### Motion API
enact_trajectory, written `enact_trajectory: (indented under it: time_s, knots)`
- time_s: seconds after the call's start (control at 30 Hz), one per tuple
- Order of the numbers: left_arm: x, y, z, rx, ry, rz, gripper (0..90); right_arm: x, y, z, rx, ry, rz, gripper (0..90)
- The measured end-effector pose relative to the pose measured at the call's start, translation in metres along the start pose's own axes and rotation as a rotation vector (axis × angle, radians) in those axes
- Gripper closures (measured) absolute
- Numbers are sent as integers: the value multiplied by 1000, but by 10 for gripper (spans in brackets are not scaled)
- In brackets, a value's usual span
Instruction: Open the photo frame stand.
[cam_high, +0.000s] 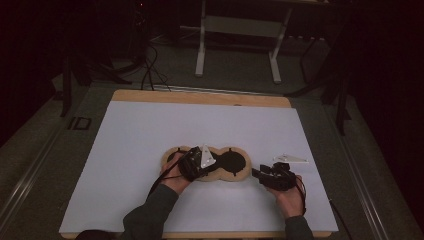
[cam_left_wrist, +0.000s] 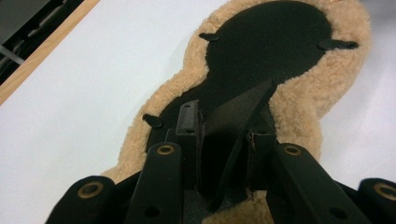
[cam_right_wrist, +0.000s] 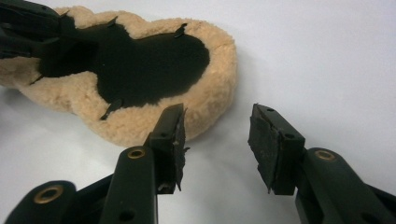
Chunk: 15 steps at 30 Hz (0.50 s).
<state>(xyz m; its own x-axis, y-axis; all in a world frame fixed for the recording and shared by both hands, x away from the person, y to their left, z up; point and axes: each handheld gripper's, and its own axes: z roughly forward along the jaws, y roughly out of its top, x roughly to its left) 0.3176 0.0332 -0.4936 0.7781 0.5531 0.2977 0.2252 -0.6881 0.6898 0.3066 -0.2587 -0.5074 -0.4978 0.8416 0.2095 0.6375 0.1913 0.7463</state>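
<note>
Desk frame stands well beyond fleece pad.

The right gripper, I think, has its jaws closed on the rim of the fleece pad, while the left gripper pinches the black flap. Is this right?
Not quite. The right gripper is open with nothing between its jaws, beside the fleece pad's rim; the right gripper view shows it. The left gripper does pinch the black flap, as the left gripper view shows.
</note>
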Motion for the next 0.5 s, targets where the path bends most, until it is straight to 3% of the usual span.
enact_trajectory:
  time_s: [0.2,0.5]
  knots:
    - [1,-1,-1,-21,13,-6,746,-1,2,-2,-8,11,9,531]
    - [6,-7,-8,-68,5,-44,750,5,6,-2,-27,77,23,504]
